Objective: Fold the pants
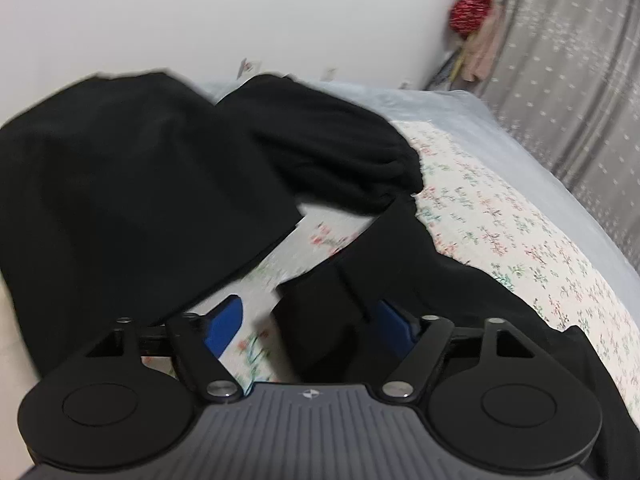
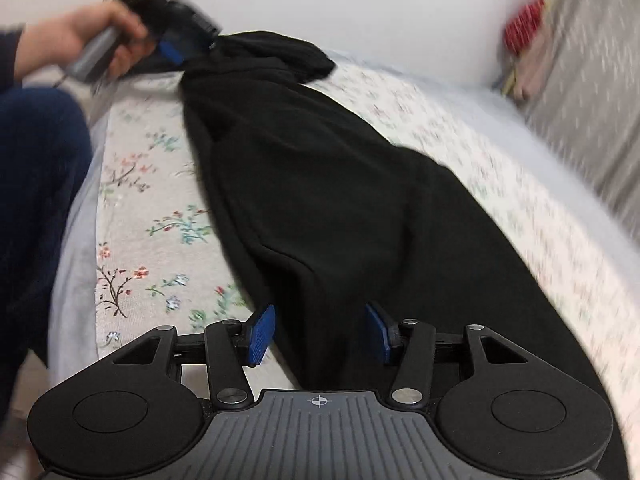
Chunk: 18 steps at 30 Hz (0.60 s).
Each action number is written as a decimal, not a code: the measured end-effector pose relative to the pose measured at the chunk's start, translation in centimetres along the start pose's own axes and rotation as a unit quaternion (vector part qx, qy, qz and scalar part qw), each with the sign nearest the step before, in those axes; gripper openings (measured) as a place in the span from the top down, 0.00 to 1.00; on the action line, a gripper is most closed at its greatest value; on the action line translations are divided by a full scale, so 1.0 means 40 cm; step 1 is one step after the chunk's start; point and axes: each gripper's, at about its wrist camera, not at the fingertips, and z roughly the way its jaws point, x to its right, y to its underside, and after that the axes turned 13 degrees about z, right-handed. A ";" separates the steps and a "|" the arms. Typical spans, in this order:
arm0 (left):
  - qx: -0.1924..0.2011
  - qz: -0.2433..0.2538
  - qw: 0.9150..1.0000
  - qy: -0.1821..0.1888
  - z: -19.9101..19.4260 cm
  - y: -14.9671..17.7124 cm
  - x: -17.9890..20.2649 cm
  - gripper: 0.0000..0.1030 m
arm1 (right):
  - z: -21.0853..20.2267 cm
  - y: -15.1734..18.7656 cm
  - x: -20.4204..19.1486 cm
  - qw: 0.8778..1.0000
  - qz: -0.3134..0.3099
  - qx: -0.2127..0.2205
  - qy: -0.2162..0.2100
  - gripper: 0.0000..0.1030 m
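Black pants (image 2: 320, 184) between both spread hand-held grippers (image 1: 308, 320) (image 2: 320, 328), far end blurred.

place: home bedroom | bed (image 1: 520, 216) under a floral cover, pale blue sheet (image 1: 440, 104) at its far edge | grey patterned curtain (image 1: 580, 80) alongside | plain white wall (image 1: 240, 12) behind | red and pink clothes (image 1: 472, 4) hanging in the corner

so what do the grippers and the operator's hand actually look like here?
Both match: the left gripper and right gripper have blue ribbed pads, black linkage arms with silver pivots, round black discs and a grey ribbed body with a crosshair mark. The left hand is bare, with a dark sleeve.
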 end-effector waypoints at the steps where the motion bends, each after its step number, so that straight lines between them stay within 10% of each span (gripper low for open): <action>1: -0.005 -0.001 1.000 0.001 0.002 0.003 0.000 0.20 | 0.014 -0.002 -0.015 1.000 -0.008 0.001 0.005 0.58; 4: -0.022 0.010 1.000 -0.003 0.039 0.002 0.024 0.31 | 0.045 -0.008 -0.041 1.000 -0.016 -0.009 0.021 0.95; 5: -0.032 0.022 0.999 -0.013 0.061 -0.001 0.038 0.64 | 0.051 -0.008 -0.037 1.000 -0.008 -0.011 0.026 0.98; 8: -0.028 0.045 0.998 -0.031 0.077 -0.021 0.063 0.72 | 0.052 -0.008 -0.047 0.999 -0.007 -0.018 0.031 0.99; 18: 0.012 0.101 0.994 -0.037 0.087 -0.033 0.042 0.62 | 0.049 0.022 -0.076 0.998 -0.038 -0.048 0.034 0.94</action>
